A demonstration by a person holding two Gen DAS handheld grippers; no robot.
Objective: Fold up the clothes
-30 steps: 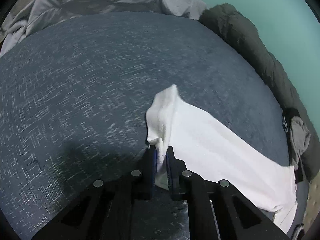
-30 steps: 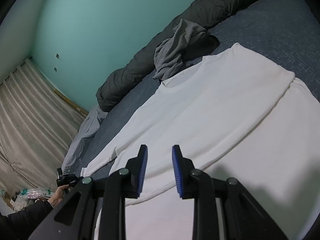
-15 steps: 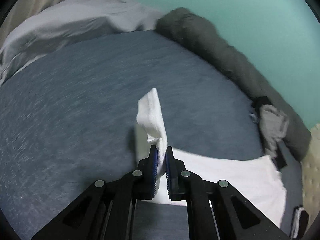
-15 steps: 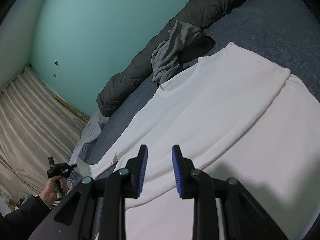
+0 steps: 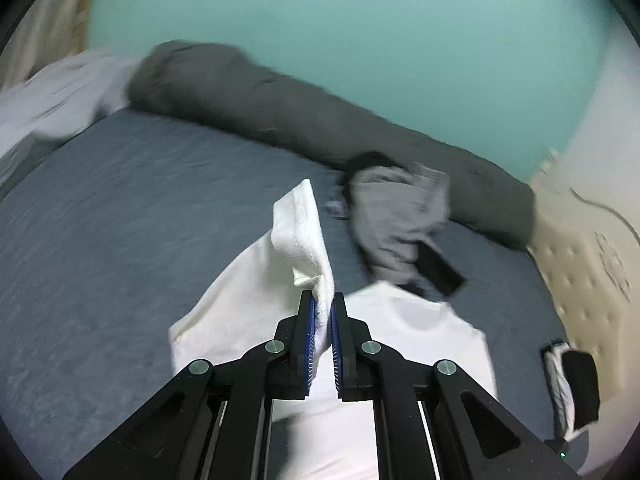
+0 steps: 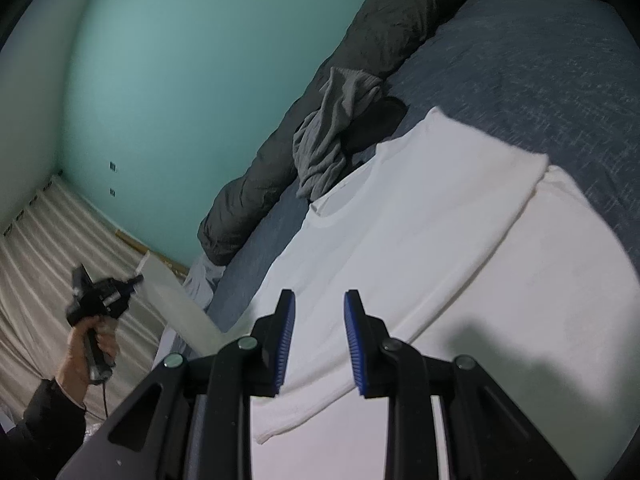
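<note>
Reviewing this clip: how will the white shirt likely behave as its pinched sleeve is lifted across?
Probably floppy: the white shirt droops from the left hand-held gripper, shut on its sleeve. Likely light, since a thin pinch raises it. It may drag and wrinkle on the textured bedspread.

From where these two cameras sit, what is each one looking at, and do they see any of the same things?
Left wrist: rides the left gripper, looking along its fingers, shut on the white T-shirt sleeve lifted over the blue bed.
Right wrist: rides the right gripper, open and empty, low over the shirt; the left hand shows at far left.
Shared: the shirt, the crumpled grey garment, the dark rolled duvet, the teal wall.
</note>
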